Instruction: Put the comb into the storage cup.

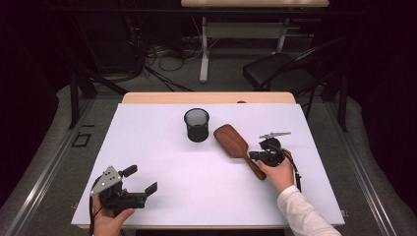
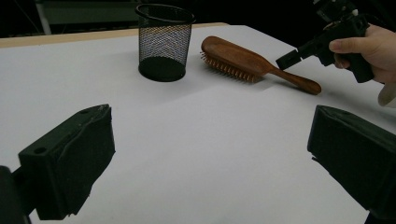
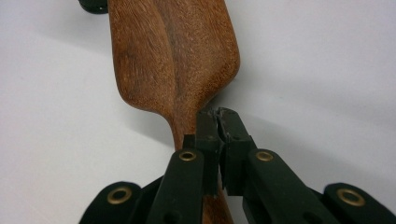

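At the lower left of the high view, we are seeing the left gripper point(image 1: 140, 180) resting on the white table point(image 1: 196, 187) with its jaws spread wide and nothing between them. Right of centre, the right gripper point(image 1: 253, 156) is hovering over the wooden hairbrush point(image 1: 231, 139) handle, jaws pressed together beside it, not around it. Farther up, just left of the brush, the black mesh cup point(image 1: 196, 125) is standing upright.

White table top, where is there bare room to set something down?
Bare: the white table top left of the mesh cup, and the middle between the left tool and the hairbrush. Crowded: around the cup, brush and right tool.
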Demonstrator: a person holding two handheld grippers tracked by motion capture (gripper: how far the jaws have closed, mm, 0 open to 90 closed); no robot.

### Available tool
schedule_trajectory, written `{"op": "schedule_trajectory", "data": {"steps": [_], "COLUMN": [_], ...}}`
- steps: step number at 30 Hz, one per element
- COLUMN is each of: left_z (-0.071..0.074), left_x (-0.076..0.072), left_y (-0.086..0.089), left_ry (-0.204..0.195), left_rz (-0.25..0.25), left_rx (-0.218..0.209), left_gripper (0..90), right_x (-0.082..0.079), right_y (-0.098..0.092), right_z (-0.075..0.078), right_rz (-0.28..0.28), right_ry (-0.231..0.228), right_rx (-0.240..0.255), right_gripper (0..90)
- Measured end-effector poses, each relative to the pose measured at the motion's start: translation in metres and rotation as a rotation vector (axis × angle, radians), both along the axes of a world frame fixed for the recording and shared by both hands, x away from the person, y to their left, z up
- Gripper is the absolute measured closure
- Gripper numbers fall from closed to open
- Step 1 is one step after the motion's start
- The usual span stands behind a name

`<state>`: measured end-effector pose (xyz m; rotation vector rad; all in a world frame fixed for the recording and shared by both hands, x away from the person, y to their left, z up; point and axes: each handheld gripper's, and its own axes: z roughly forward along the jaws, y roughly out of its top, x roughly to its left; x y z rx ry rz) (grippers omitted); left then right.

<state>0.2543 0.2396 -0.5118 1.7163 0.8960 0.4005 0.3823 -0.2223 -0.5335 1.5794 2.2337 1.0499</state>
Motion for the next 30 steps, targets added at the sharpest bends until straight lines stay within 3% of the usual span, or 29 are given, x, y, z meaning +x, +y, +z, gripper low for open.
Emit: {"op": "schedule_trajectory", "data": {"steps": [20,30], "left_z": [-0.001,-0.001], "left_x": [0.0,0.0], "left_y": [0.0,0.0], "left_ry": [0.001,-0.001], "left_rz": [0.002,0.001], "left_rx": [0.007,0.004], "left_gripper": [0.8,0.8], "right_x": [-0.014,-0.015], "right_y": [-0.002,-0.004], "right_z": [-0.005,-0.002], "right_rz": [-0.001,-0.006], "right_ry": [-0.041,-0.067], "right_rx": [-0.001,-0.015], "right_gripper": [83.8,73.1]}}
